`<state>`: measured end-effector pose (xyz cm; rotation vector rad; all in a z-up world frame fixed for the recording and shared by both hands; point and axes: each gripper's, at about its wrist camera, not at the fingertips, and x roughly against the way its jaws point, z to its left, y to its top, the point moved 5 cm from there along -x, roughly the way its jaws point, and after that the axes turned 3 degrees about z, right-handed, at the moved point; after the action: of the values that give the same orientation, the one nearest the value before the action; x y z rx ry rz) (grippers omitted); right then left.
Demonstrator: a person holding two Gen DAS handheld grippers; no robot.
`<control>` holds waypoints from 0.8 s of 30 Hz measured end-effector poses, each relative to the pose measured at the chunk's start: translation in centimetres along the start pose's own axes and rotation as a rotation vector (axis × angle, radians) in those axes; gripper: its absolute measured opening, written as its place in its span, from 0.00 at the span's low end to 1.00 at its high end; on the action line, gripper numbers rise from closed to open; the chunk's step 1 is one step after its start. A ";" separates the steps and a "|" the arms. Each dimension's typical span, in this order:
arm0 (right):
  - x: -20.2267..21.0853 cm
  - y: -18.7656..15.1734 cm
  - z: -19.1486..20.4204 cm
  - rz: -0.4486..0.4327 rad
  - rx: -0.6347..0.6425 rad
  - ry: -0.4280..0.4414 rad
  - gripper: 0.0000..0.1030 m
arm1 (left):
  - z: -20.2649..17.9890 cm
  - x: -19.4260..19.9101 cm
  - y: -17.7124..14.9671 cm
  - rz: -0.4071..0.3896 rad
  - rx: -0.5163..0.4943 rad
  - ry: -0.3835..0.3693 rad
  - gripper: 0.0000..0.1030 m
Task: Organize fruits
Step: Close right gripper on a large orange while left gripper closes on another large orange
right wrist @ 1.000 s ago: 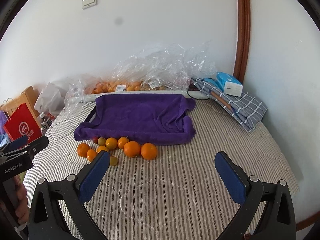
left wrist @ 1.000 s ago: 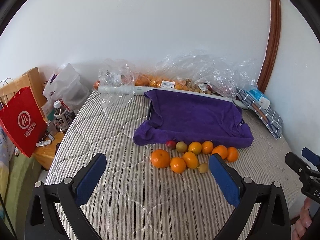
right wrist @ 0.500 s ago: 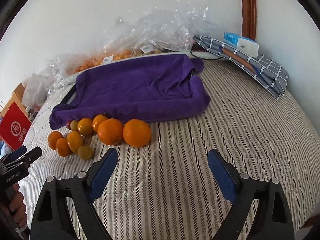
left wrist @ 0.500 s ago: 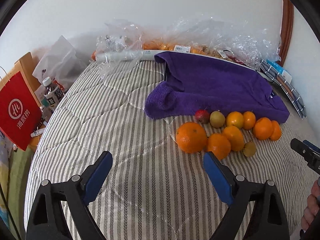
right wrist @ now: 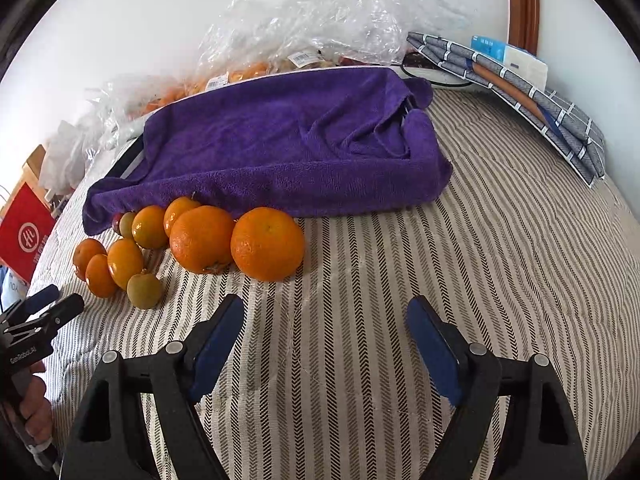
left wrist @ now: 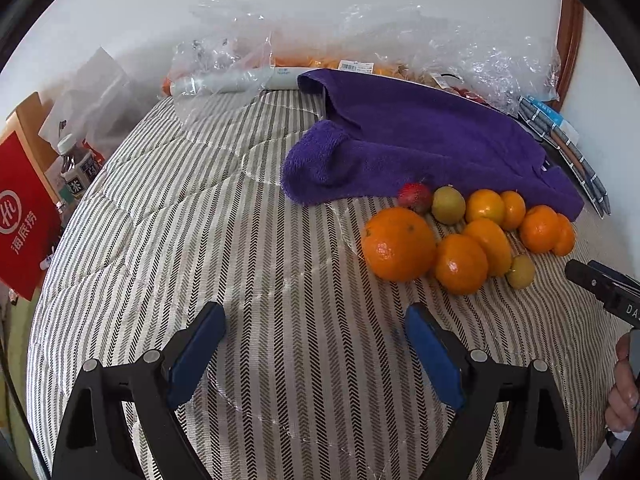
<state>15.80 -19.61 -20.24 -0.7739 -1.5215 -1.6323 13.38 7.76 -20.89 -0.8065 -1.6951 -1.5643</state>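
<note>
- The purple terry towel (right wrist: 280,148) hides whatever lies under it.
- Crinkled clear plastic bags (right wrist: 320,20) blur the orange fruit inside.
- The red paper bag (left wrist: 20,216) is cut off by the left edge.

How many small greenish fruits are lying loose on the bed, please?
2. One greenish fruit sits beside the red fruit by the purple towel; the other greenish fruit lies at the pile's near edge. Others may hide behind oranges.

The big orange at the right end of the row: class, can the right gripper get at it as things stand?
Probably yes. The big orange lies just ahead-left of the right gripper, bare mattress between; its closing fingers hold nothing.
</note>
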 end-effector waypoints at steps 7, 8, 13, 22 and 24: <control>-0.4 0.9 1.3 -0.010 0.039 0.036 0.66 | 0.1 0.0 0.2 -0.006 0.010 -0.024 0.88; -0.6 1.0 1.6 -0.010 0.053 0.030 0.64 | 0.2 0.0 0.1 -0.004 0.007 -0.025 0.88; -1.0 1.6 3.2 -0.028 0.140 -0.002 0.56 | -0.6 -0.3 0.6 0.000 -0.011 -0.020 0.88; -2.1 2.8 2.9 -0.029 0.168 0.005 0.49 | -1.8 -1.5 2.1 0.000 -0.012 -0.009 0.87; -2.2 2.9 2.8 -0.034 0.149 0.018 0.49 | -2.0 -1.7 2.4 -0.001 -0.011 -0.013 0.87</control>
<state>19.24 -16.55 -20.18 -0.6545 -1.6306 -1.5258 16.48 5.95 -20.81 -0.8227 -1.6982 -1.5735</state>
